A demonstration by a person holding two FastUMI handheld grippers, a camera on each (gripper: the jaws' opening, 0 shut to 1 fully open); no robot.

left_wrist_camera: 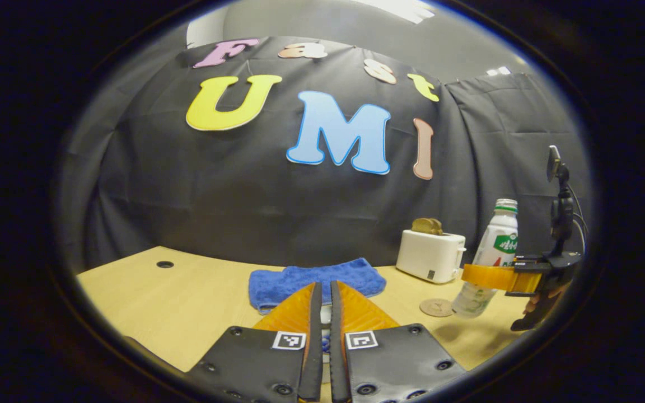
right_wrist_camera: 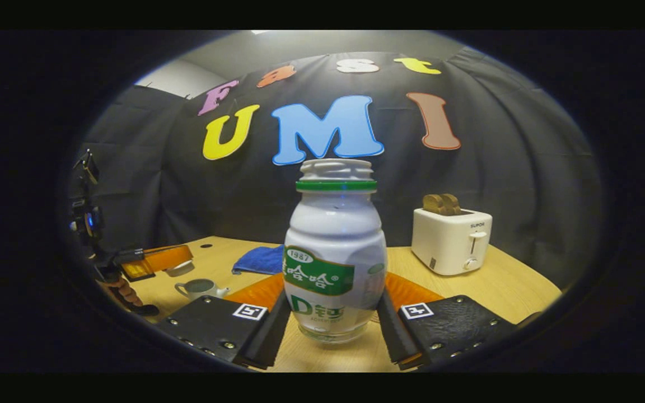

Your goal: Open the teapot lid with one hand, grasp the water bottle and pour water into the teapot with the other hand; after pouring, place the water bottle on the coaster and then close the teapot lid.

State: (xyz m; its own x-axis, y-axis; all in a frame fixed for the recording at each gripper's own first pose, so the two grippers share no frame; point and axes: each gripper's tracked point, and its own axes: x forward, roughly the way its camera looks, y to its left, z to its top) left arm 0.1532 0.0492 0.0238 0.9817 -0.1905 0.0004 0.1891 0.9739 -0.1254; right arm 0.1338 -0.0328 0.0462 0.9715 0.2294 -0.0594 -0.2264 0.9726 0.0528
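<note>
The white water bottle (right_wrist_camera: pixel 333 263) with a green label and green neck ring stands upright between my right gripper (right_wrist_camera: pixel 333 322)'s fingers, which press on both its sides. In the left gripper view the bottle (left_wrist_camera: pixel 493 246) leans slightly, held by the right gripper (left_wrist_camera: pixel 485 277) just right of the round coaster (left_wrist_camera: pixel 436 307). My left gripper (left_wrist_camera: pixel 325 286) is shut on the small pale teapot lid (left_wrist_camera: pixel 326 314). In the right gripper view the left gripper (right_wrist_camera: pixel 168 260) holds the lid (right_wrist_camera: pixel 180 270) a little above the lidless teapot (right_wrist_camera: pixel 199 288) on the table.
A white toaster (right_wrist_camera: pixel 451 240) with bread slices stands at the back right of the wooden table (left_wrist_camera: pixel 188 302). A blue towel (left_wrist_camera: pixel 277 282) lies near the back wall. A cable hole (left_wrist_camera: pixel 164 264) sits at the far left. A camera stand (left_wrist_camera: pixel 562 212) rises behind the right gripper.
</note>
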